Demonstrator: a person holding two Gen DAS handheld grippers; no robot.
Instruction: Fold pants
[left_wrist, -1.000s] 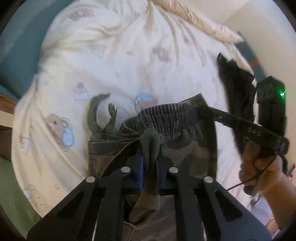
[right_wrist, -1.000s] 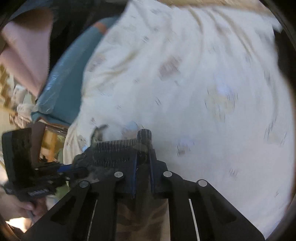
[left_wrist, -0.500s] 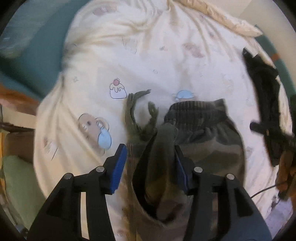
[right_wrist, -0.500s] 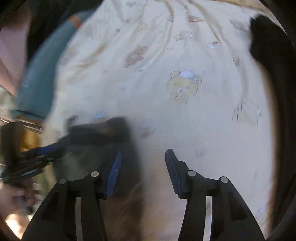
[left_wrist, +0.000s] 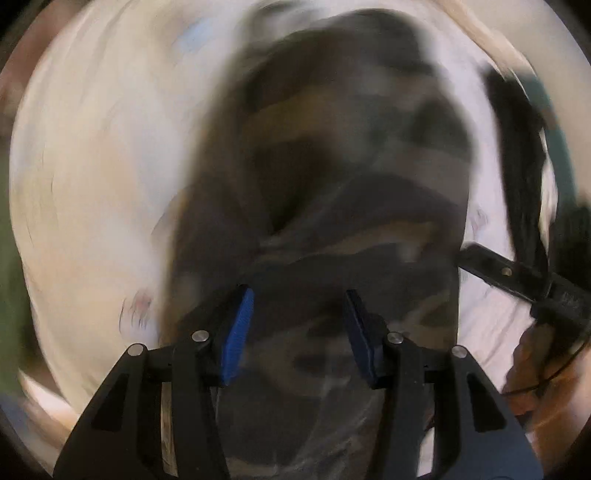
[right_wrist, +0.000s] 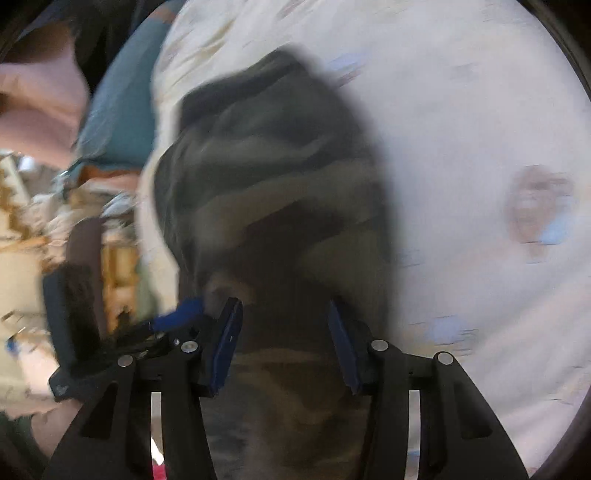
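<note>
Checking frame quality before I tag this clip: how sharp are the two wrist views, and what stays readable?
Left wrist view: heavy motion blur smears the camouflage pants and printed sheet; only the left gripper, its jaws closing short of the cloth, is crisp. Right wrist view: the same smear, sharp right gripper, open; fisheye vignette darkens the corners.

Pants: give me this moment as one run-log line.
pants: camo, on sheet | left hand-held gripper: closing, pads clear of cloth | right hand-held gripper: open, over pants | views: blurred
</note>
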